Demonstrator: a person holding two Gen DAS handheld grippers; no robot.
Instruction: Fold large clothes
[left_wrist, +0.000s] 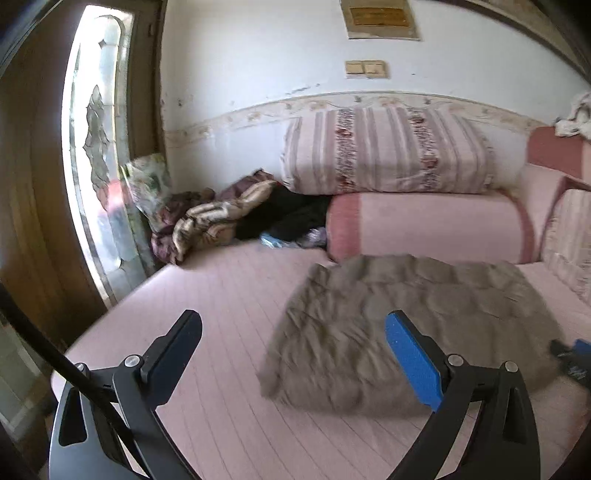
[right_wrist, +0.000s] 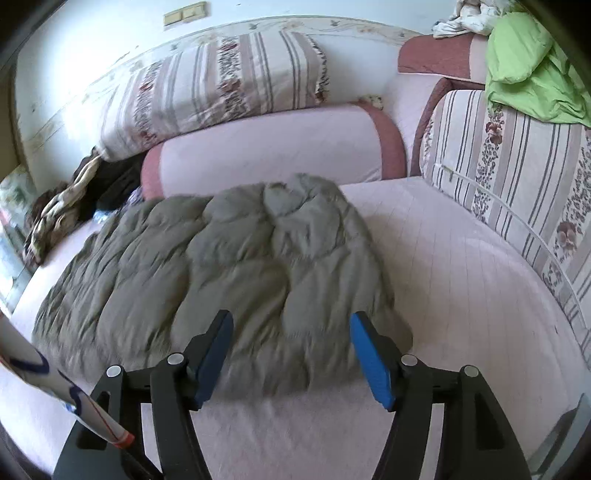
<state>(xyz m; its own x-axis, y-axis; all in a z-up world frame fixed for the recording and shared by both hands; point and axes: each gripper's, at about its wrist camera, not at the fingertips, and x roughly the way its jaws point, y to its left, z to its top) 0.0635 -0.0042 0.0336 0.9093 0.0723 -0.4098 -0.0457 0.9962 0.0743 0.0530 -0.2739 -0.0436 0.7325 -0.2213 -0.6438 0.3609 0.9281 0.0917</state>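
A grey quilted padded garment (left_wrist: 399, 332) lies folded into a rough rectangle on the pink bed sheet (left_wrist: 207, 295). It also shows in the right wrist view (right_wrist: 221, 273). My left gripper (left_wrist: 295, 332) is open and empty, above the bed at the garment's left front edge. My right gripper (right_wrist: 291, 332) is open and empty, over the garment's near edge; part of it shows at the right edge of the left wrist view (left_wrist: 572, 358).
Pink bolster (left_wrist: 428, 225) and striped floral quilt (left_wrist: 384, 151) lie along the back wall. A heap of dark and striped clothes (left_wrist: 221, 218) fills the back left corner by the door (left_wrist: 96, 155). A striped cushion (right_wrist: 517, 177) and a green cloth (right_wrist: 528, 66) are at the right.
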